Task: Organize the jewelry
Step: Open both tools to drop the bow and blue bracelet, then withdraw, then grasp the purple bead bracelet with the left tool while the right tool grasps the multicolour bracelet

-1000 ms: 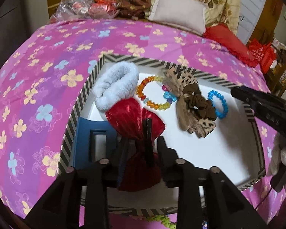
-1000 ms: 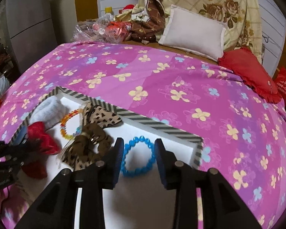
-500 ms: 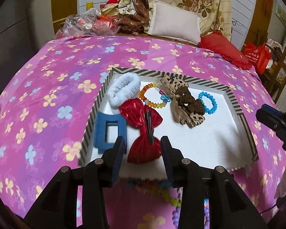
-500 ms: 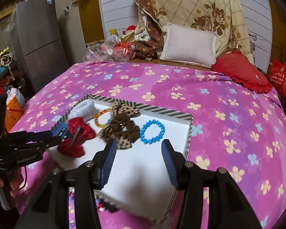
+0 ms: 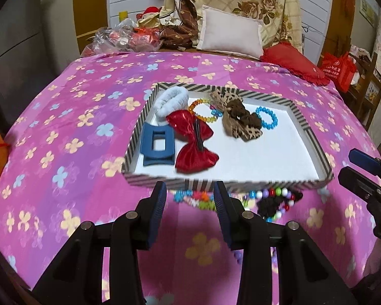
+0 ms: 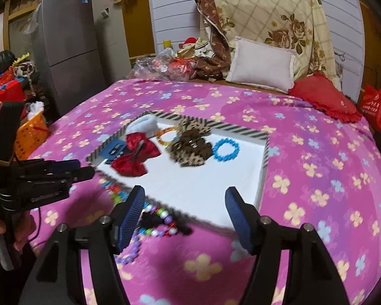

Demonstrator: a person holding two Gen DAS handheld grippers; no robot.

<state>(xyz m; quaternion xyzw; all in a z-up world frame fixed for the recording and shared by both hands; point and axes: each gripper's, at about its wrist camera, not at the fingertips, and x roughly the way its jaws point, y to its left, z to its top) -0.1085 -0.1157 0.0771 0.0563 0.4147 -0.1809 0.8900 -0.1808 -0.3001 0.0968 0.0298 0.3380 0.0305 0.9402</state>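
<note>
In front of the striped tray (image 5: 226, 184), on the flowered bedspread (image 5: 71, 117), the left view shows a loose heap of bead strings (image 5: 274, 198) lying just off the tray's near rim; the left tongs (image 5: 189, 198) hang above that rim, part open and holding nothing. Inside the tray lie a blue claw clip (image 5: 156, 147), a red satin bow (image 5: 194, 139), a white fluffy scrunchie (image 5: 171, 101), an orange bead bracelet (image 5: 203, 111), a leopard-print bow (image 5: 237, 120) and a blue bead bracelet (image 5: 266, 117). The beads look light, hard and slick, the strings limp, so a pinch on a bunched stretch should hold better than on a single bead. From the right view, the right tongs (image 6: 185, 207) stand wide and empty, their jaws having just been opening, over the tray's near rim (image 6: 208, 219); the bead heap (image 6: 156, 222) lies just below the left jaw, partly blurred, with a purple strand (image 6: 129, 254) trailing toward the camera. The left tongs (image 6: 85, 171) reach in at the tray's left corner.
</note>
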